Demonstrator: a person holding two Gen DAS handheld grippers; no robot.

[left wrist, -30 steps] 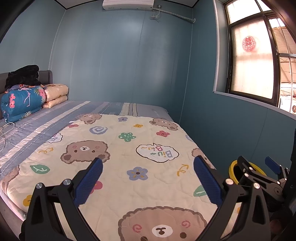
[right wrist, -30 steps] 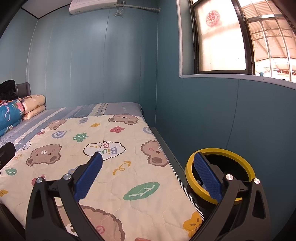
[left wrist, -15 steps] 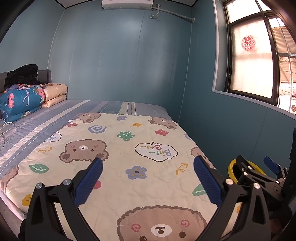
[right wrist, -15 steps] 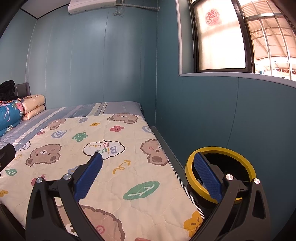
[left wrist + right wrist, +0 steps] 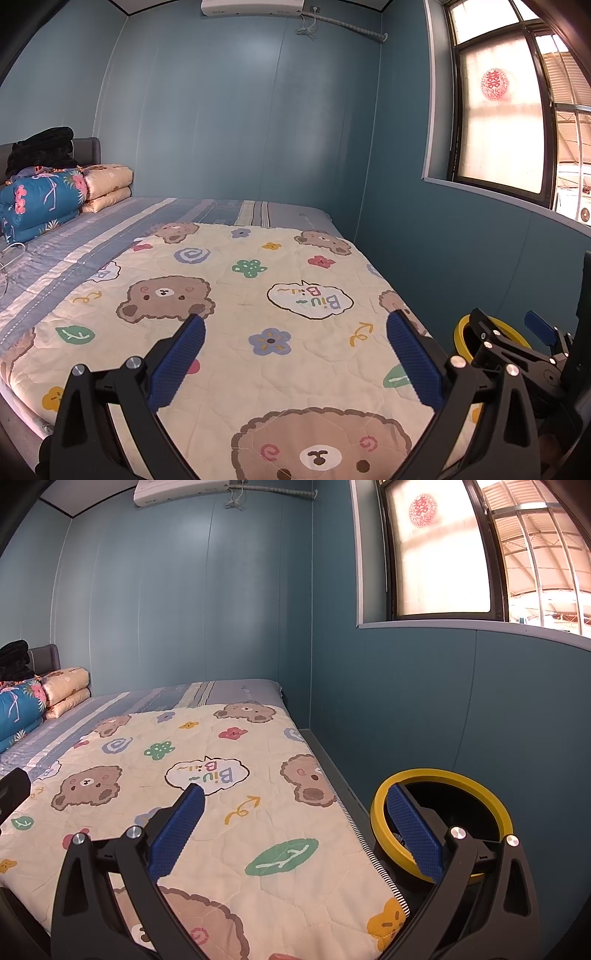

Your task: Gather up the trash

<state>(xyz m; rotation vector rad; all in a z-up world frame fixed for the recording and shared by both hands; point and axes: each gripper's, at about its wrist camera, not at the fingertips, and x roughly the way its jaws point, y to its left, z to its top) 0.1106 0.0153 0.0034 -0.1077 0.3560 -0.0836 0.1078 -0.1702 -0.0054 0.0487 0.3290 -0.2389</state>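
Both tongs (image 5: 295, 354) (image 5: 295, 827) agape, yellow-rimmed bin (image 5: 441, 823) beyond right tongs, contents unclear

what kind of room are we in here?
Almost certainly a bedroom: a bed under a bear-print quilt, folded bedding stacked by the headboard, a wall air conditioner above. A yellow-rimmed bin stands beside the bed.

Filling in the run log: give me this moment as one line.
left gripper: open, empty | right gripper: open, empty | yellow-rimmed bin: between bed and wall
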